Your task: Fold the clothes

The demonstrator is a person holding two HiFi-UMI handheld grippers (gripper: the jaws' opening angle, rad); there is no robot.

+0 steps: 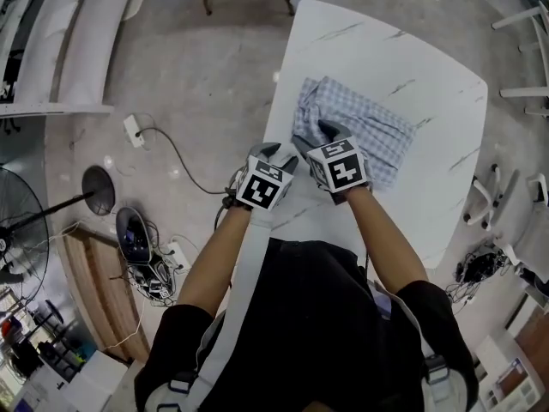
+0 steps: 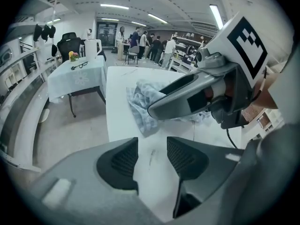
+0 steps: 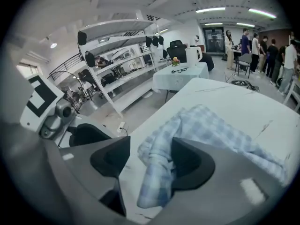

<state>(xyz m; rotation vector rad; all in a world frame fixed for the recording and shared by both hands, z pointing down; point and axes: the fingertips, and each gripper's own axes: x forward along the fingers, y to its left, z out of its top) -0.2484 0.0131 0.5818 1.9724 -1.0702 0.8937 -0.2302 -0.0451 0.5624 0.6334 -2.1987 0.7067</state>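
The right gripper holds its 2 jaws apart, and a hanging fold of the blue-and-white checked garment runs down between them. The fold lies against the right pad and stands clear of the left one, so nothing is clamped. The left gripper also has its jaws parted, with only white table top showing in the gap between its ribbed pads. In the head view the 2 grippers sit side by side, close but apart, near the near left corner of the white marble-patterned table, each with a marker cube facing up. The right one is over the near end of the garment; the left one is just beside it, by the left edge. The garment lies bunched and rumpled along that left edge, reaching toward the middle of the top. Behind the grippers come the person's forearms. On the floor to the left are a standing fan and a power strip with cables. Beyond the far edge stands a cloth-covered table bearing a white kettle, with white shelving and standing people further off.
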